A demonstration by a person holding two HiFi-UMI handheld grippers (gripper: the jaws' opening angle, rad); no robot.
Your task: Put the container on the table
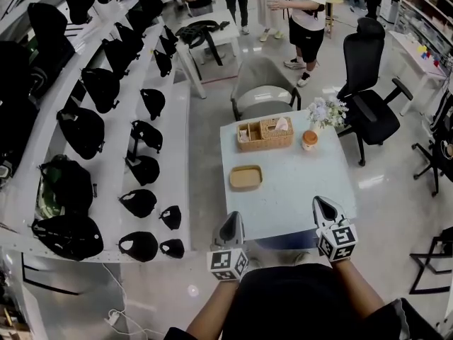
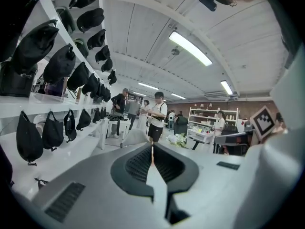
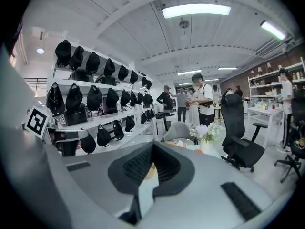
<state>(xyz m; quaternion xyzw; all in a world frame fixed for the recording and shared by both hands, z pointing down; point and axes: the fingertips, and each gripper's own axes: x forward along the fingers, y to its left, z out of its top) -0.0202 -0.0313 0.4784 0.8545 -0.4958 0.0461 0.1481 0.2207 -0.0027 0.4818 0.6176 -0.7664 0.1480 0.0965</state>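
"Two grippers, then. How are they held?"

"Both reach forward side by side over the near edge of the table (image 1: 297, 190), each on a bare forearm. The left gripper (image 1: 231, 224) sits by the near left corner, the right gripper (image 1: 325, 205) by the near right. Each has its jaws pressed together on nothing."

"And the container?"

"The tan container (image 1: 245, 178) lies flat on the tabletop by the left edge, lid on, contents hidden, apart from both grippers. A wicker basket (image 1: 264, 134) stands at the far edge with white tissue in its right compartment. An orange-lidded jar (image 1: 309, 139) is just beside it, and flowers (image 1: 326, 111) stand at the far right corner."

"The room?"

"White shelves (image 1: 173, 129) of black bags run along the left. A grey chair (image 1: 263, 83) stands behind the table, a black office chair (image 1: 368, 83) to its right, with people (image 1: 308, 13) standing beyond."
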